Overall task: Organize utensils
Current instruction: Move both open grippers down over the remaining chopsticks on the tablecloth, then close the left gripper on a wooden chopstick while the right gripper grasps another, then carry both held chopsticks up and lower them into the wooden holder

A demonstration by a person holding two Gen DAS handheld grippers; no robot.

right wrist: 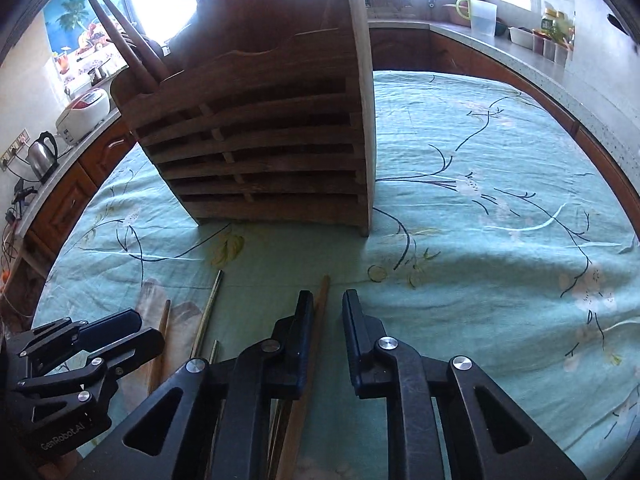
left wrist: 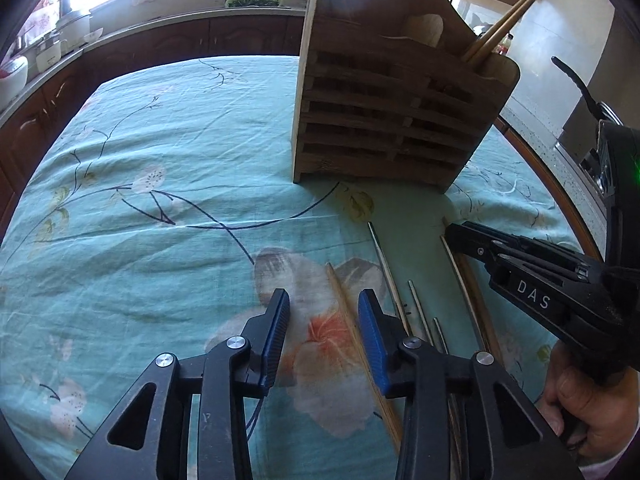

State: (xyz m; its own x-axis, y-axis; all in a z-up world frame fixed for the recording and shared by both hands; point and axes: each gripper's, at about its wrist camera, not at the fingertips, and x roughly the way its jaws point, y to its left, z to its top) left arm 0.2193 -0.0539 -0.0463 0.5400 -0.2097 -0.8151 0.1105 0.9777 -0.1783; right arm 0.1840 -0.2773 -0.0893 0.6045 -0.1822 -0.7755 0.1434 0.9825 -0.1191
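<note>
Scene: a surface covered with a light green flowered cloth, with kitchen counters around it.
Holder: a wooden slatted utensil holder stands upright on the cloth, at the far side from both claws.
Already in holder: two wooden chopsticks lean out of one end compartment, tips pointing up.
Loose utensils: several chopsticks lie on the cloth in front of the holder, roughly side by side and pointing toward it.
Pale chopstick: a light wooden chopstick is the leftmost one in the left wrist view.
Metal chopsticks: thin metal ones lie just beside it, on its right.
Dark chopsticks: a brown wooden pair lies further right, under the tip of the right claw.
Left claw: the left claw is released, low over the cloth; the pale chopstick runs between its blue pads, close to the right one, and the left pad is well apart from it.
Right claw: the right claw is not clenched, only a narrow gap is left; bare cloth shows in this gap, and a wooden chopstick passes beside and under its left finger.
Person: a hand holds the handle of the right claw.
</note>
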